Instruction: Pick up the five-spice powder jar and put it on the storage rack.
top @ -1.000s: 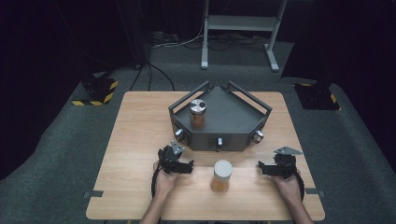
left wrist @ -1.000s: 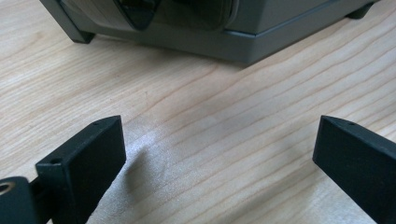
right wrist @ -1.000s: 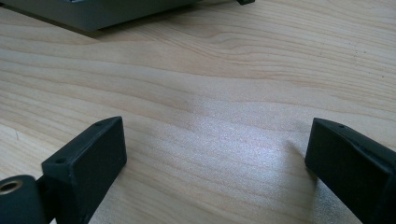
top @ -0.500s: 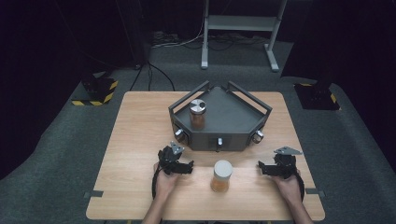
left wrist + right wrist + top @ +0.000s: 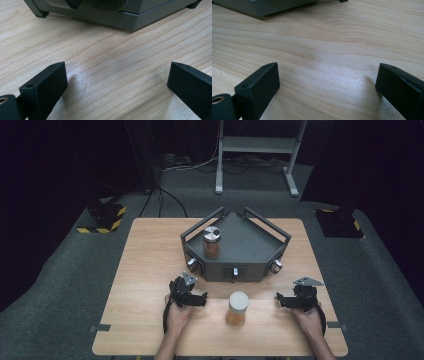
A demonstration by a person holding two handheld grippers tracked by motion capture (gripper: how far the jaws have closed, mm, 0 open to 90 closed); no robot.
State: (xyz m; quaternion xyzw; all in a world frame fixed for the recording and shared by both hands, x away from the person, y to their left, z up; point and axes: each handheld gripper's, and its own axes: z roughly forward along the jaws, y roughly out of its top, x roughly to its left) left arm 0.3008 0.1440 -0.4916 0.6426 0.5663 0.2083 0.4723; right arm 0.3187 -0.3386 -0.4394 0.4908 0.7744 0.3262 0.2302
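Both claws gape empty on the table — left gripper, right gripper — the jar upright between them.

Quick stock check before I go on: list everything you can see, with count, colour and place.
Table: 1, light wood, centre of the high view.
Tray: 1, dark grey, angular with rails and knobs on its front, on the table's far half.
Tray jar: 1, amber contents, silver lid, upright in the tray's left part.
Front jar: 1, amber contents, white lid, upright on the table between the grippers.
Hazard bases: 2, black with yellow stripes, on the floor left and right of the table.
Stand: 1, pale grey metal, floor beyond the table.
Cables: several, black, floor behind the table.
Left gripper: 1, black, open, on the table left of the front jar.
Right gripper: 1, black, open, right of it.
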